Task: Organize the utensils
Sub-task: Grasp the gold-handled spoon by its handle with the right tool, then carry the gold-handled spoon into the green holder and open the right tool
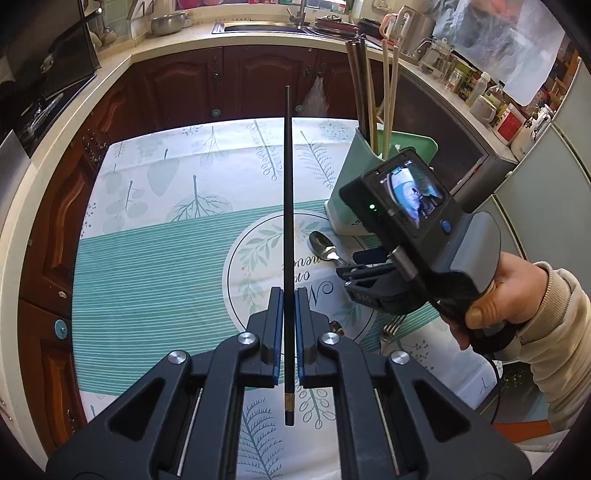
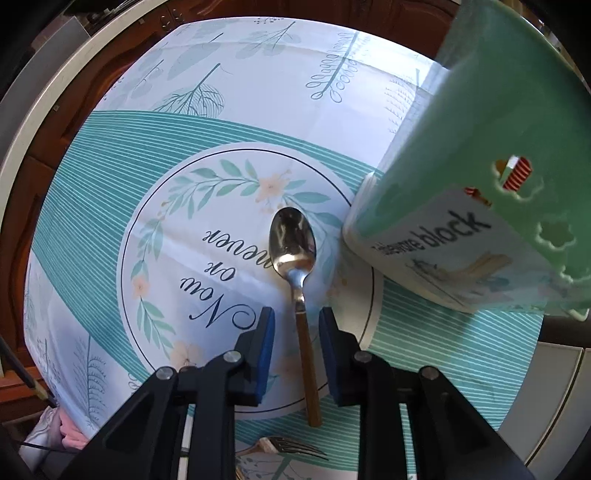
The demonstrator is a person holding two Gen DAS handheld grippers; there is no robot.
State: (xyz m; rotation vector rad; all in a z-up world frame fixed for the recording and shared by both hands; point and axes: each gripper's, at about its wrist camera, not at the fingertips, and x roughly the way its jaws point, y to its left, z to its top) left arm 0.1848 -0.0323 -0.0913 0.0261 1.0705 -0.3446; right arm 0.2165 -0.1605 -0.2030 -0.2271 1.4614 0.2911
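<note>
My left gripper [image 1: 289,295] is shut on a long black chopstick [image 1: 288,206] and holds it above the table, pointing away. A green utensil holder [image 1: 352,177] with several chopsticks in it stands at the right; it also shows in the right wrist view [image 2: 480,155]. My right gripper [image 2: 296,317] is open, its fingers on either side of the brown handle of a metal spoon [image 2: 295,243] that lies on the tablecloth. The spoon [image 1: 325,245] and right gripper [image 1: 364,266] also show in the left wrist view. A fork [image 2: 284,446] lies nearer, partly hidden.
The table has a teal and white leaf tablecloth [image 1: 166,240]. Wooden cabinets [image 1: 221,85], a counter with a sink [image 1: 258,27] and jars [image 1: 480,92] surround it. A microwave-like appliance [image 1: 450,147] stands behind the holder.
</note>
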